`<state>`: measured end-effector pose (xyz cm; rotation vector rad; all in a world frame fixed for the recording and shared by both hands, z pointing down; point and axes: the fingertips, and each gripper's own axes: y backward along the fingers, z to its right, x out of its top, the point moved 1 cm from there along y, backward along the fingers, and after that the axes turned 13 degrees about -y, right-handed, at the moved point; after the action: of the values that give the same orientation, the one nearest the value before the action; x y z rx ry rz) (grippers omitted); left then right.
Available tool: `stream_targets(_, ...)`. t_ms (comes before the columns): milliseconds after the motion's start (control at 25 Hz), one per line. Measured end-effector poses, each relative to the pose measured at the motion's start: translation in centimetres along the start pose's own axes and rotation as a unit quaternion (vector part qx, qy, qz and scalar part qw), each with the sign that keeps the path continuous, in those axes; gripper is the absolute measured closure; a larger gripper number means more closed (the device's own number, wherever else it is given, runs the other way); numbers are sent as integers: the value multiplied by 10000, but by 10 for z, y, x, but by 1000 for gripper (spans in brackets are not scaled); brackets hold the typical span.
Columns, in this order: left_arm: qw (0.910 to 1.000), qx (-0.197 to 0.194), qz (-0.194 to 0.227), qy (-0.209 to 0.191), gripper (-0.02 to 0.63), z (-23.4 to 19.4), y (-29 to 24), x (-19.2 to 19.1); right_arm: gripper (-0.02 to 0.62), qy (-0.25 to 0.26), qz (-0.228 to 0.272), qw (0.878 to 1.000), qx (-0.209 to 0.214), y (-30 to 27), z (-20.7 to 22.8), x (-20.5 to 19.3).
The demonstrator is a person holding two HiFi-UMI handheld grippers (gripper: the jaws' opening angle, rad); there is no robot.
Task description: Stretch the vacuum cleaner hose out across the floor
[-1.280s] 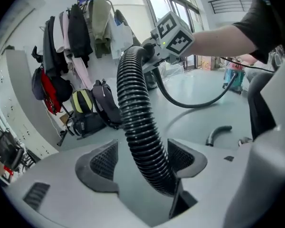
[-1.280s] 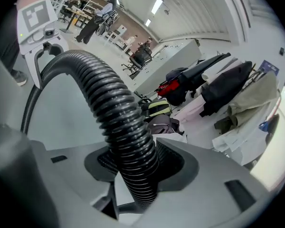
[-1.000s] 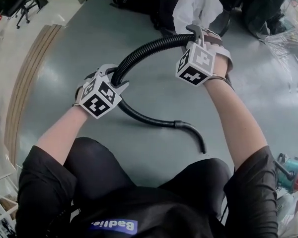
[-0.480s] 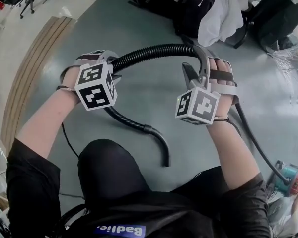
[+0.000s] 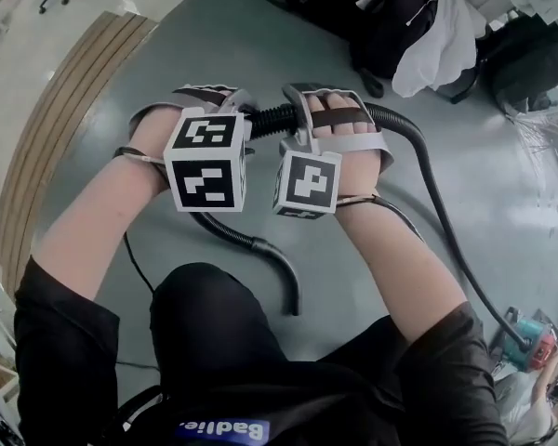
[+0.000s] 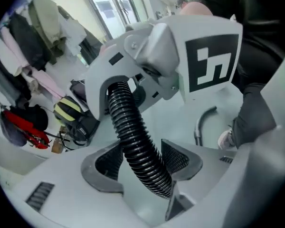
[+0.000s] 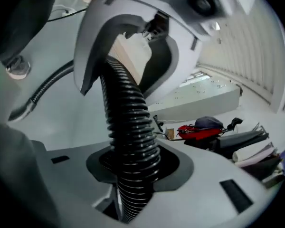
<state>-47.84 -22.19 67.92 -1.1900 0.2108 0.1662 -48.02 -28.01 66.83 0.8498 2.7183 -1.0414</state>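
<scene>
Black ribbed flexible vacuum hose (image 5: 270, 119) is held up off the grey floor (image 5: 260, 35) at mid-length, its free end lying curved on that floor. The left gripper (image 6: 142, 160) is clamped on it. The right gripper (image 7: 133, 167), just beside, has just been closing its jaws and grips the same hose.

One black ribbed vacuum hose (image 5: 268, 119), one left claw (image 6: 141, 161), one right claw (image 7: 133, 163), two marker cubes (image 5: 205, 170) (image 5: 307, 184), one white garment (image 5: 428, 35), one curved wooden floor strip (image 5: 65, 110)
</scene>
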Motion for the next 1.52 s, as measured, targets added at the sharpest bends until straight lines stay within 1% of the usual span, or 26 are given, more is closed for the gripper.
stream_targets(40, 9987, 392, 239, 204, 359, -5, 1, -3, 452, -171, -184, 9996, 142, -7, -1, -4)
stream_targets(80, 9940, 866, 482, 465, 353, -10, 5, -8, 451, -357, -343, 9984, 264, -13, -1, -8)
stream_targets(120, 9864, 1296, 663, 758, 350, -13, 9, -15, 451, -544, -457, 9969, 349, -18, 1, -10)
stream_targets(160, 9788, 1598, 750, 1039, 319, -11, 12, -24, 451, -696, -535, 9954, 393, -23, 5, -12)
stream_targets(200, 9723, 1796, 766, 1283, 287, -6, 14, -34, 446, -787, -588, 9944, 399, -26, 10, -12)
stream_targets(320, 9518, 2229, 703, 1987, 267, 14, 8, -66, 443, -946, -689, 9924, 370, -35, 27, -10)
stream_targets(440, 9255, 2396, 718, 2845, 253, 39, -11, -100, 442, -1338, -755, 9873, 397, -42, 44, -5)
stream_targets(480, 9154, 2416, 789, 3123, 226, 46, -18, -108, 440, -1490, -762, 9850, 410, -44, 50, -3)
stream_targets(520, 9059, 2419, 839, 3373, 213, 53, -24, -115, 437, -1633, -763, 9827, 423, -46, 56, -2)
stream_targets(560, 8993, 2378, 820, 3578, 209, 61, -30, -121, 434, -1765, -759, 9805, 425, -47, 62, 0)
stream_targets(600, 8974, 2271, 707, 3716, 209, 70, -39, -129, 434, -1889, -750, 9782, 419, -48, 67, 0)
stream_targets(680, 9043, 1961, 287, 3782, 210, 91, -61, -151, 434, -2080, -729, 9745, 415, -51, 73, -1)
stream_targets(720, 9073, 1902, 93, 3748, 250, 100, -69, -165, 434, -2106, -727, 9739, 446, -53, 70, -2)
stream_targets(760, 9090, 1941, -69, 3688, 309, 105, -71, -182, 433, -2082, -734, 9740, 506, -56, 64, -3)
stream_targets(800, 9108, 2024, -232, 3591, 330, 107, -70, -200, 429, -2040, -745, 9744, 584, -61, 54, -4)
stream_targets(880, 9191, 2117, -619, 3264, 348, 107, -62, -237, 420, -1985, -761, 9742, 763, -71, 29, -5)
stream_targets(960, 9320, 2012, -1012, 2839, 356, 107, -58, -269, 408, -1954, -814, 9720, 1016, -80, 0, -8)
stream_targets(1000, 9383, 1932, -1192, 2608, 356, 105, -57, -282, 405, -1964, -860, 9693, 1204, -84, -13, -11)
stream_targets(1040, 9438, 1863, -1371, 2363, 357, 102, -55, -295, 384, -2003, -903, 9652, 1416, -87, -24, -14)
stream_targets(1120, 9514, 1749, -1742, 1841, 357, 93, -49, -318, 323, -2187, -892, 9556, 1762, -89, -39, -15)
stream_targets(1200, 9568, 1613, -2056, 1270, 357, 84, -46, -338, 321, -2395, -765, 9495, 1877, -87, -44, -10)
stream_targets(1280, 9599, 1421, -2329, 642, 357, 77, -50, -358, 322, -2469, -685, 9493, 1824, -82, -45, -5)
stream_targets(1320, 9594, 1304, -2472, 373, 357, 75, -54, -370, 321, -2499, -670, 9492, 1789, -77, -46, -5)
stream_targets(1360, 9583, 1183, -2596, 185, 359, 74, -59, -385, 322, -2555, -670, 9481, 1768, -70, -48, -6)
stream_targets(1440, 9560, 945, -2778, 12, 361, 72, -69, -416, 322, -2735, -724, 9426, 1774, -49, -58, -14)
stream_targets(1520, 9532, 672, -2944, -172, 365, 70, -80, -447, 322, -2884, -855, 9365, 1801, -26, -71, -32)
